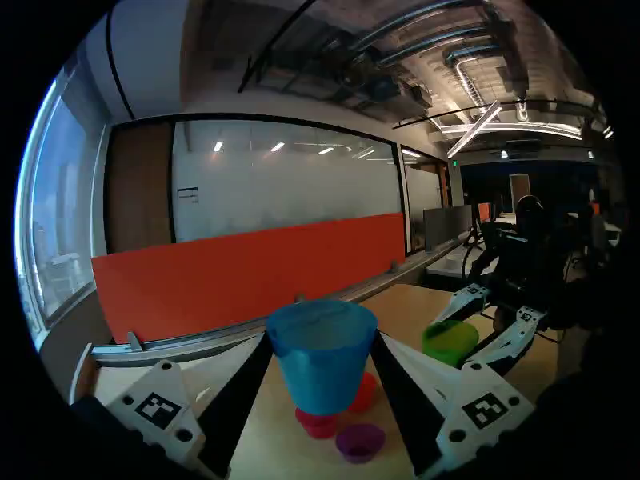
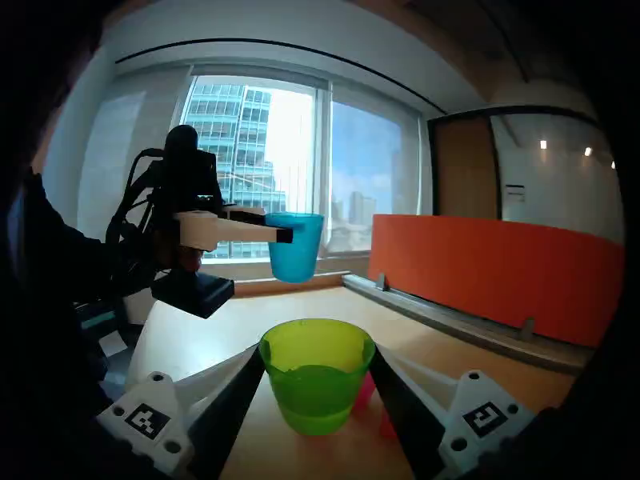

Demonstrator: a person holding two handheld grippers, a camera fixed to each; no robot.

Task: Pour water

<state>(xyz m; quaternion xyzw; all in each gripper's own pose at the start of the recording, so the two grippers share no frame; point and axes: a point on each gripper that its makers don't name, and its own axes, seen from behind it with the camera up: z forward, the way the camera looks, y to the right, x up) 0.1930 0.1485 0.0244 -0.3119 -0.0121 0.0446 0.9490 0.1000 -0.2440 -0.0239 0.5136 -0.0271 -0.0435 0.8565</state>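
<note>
No writing is legible: each finger carries a black-and-white square marker [image 1: 158,409], and the notice [image 1: 187,194] on the glass wall is too small to read. The left gripper [image 1: 322,336] pinches the upright blue cup [image 1: 322,364] above the worktop [image 1: 404,308]. Beneath it stand two red small cups [image 1: 318,422] and one purple small cup [image 1: 360,442]. An orange panel [image 1: 256,272] lines the worktop's far edge. The right gripper [image 2: 317,348] pinches the upright green cup [image 2: 317,392], whose lower half is darker, as with liquid; it is held apart from the blue cup
</note>
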